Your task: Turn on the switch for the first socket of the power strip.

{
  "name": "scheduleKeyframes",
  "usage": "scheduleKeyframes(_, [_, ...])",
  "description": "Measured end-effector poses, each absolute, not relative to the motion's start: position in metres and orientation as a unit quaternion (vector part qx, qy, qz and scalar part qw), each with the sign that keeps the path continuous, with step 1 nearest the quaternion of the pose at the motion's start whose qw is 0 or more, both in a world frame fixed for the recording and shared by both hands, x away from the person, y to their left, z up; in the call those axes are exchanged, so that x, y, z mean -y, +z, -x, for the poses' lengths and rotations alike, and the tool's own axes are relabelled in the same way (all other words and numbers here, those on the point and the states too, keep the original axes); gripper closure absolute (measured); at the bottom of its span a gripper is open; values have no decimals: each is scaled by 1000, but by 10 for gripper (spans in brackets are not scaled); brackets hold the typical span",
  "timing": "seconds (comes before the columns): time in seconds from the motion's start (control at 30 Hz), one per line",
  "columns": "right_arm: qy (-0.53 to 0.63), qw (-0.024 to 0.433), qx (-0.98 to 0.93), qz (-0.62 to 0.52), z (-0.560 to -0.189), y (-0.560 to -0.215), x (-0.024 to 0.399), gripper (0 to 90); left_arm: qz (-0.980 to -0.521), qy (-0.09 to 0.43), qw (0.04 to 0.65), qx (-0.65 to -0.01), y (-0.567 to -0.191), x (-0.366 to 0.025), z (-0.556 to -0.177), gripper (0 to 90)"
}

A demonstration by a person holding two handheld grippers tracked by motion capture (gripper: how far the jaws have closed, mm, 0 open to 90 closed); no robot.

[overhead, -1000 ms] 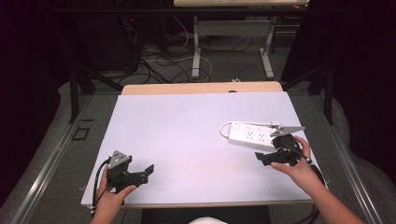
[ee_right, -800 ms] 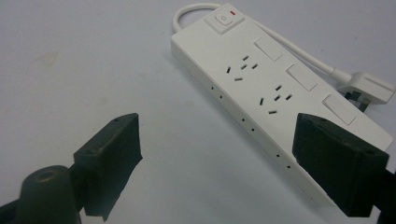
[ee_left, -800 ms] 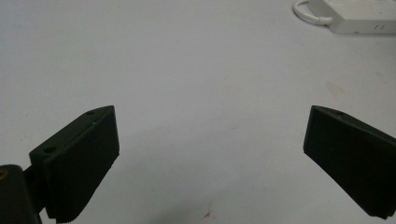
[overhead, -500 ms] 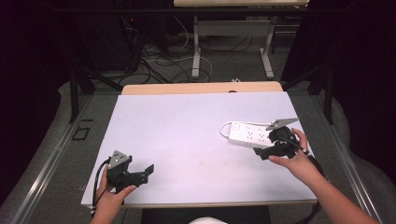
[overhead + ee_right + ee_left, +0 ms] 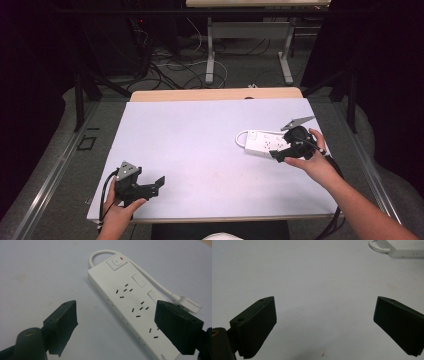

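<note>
Right gripper (image 5: pixel 115 320): jaws wide apart, holding nothing, poised over the near end of the power strip.
Between its jaws: the white power strip (image 5: pixel 130 305) runs at an angle through the gap; one jaw stands over bare table beside the strip's long edge, the other covers its far corner near the plug.
Power strip, place: flat on the table, directly under and ahead of the right gripper, well apart from the left gripper.
Switch (image 5: pixel 116 261): at the strip's far end from the tool, with a small red mark beside it.
Cord (image 5: pixel 150 282): loops out of the switch end and comes back along the strip's side to the flat plug (image 5: pixel 187 303).
Handling, as a judgement: rigid plastic body, light, smooth enough to slide on the tabletop; the cord is stiff and will drag behind.
Where to take hold: across the narrow width of the body, jaws on the two long side walls, near the middle so it does not tip.
Left gripper (image 5: pixel 324 327): jaws spread apart, empty, over bare table (image 5: pixel 312 277).
Person's right hand (image 5: pixel 312 162): wrapped around the right gripper in the high view.
</note>
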State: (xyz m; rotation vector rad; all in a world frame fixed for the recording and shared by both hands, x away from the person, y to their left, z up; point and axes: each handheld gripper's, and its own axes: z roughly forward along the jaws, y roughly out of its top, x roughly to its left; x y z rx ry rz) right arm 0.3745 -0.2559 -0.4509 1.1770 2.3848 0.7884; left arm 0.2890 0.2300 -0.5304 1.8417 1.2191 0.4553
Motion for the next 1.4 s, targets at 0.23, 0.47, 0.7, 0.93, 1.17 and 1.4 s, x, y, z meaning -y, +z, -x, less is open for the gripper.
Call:
scheduleKeyframes(0.23, [275, 178, -848, -417, -384, -448, 253, 205, -738, 183, 429, -488, -531, -230, -289, 49])
scheduleKeyframes(0.47, [273, 174, -844, -428, -395, -445, 253, 242, -738, 182, 429, -488, -531, -230, -289, 52])
scheduleKeyframes(0.7, [275, 186, -839, -431, -406, -440, 256, 307, -738, 183, 429, -488, -531, -230, -289, 55])
scheduleKeyframes(0.93, [269, 187, -836, -440, -418, -439, 259, 339, -738, 183, 429, -488, -531, -230, -289, 56])
scheduleKeyframes(1.17, [264, 180, -834, -450, -430, -443, 254, 355, -741, 184, 426, -486, -531, -230, -290, 57])
scheduleKeyframes(1.4, [257, 184, -835, -450, -440, -447, 248, 377, -740, 185, 427, -486, -531, -231, -290, 60])
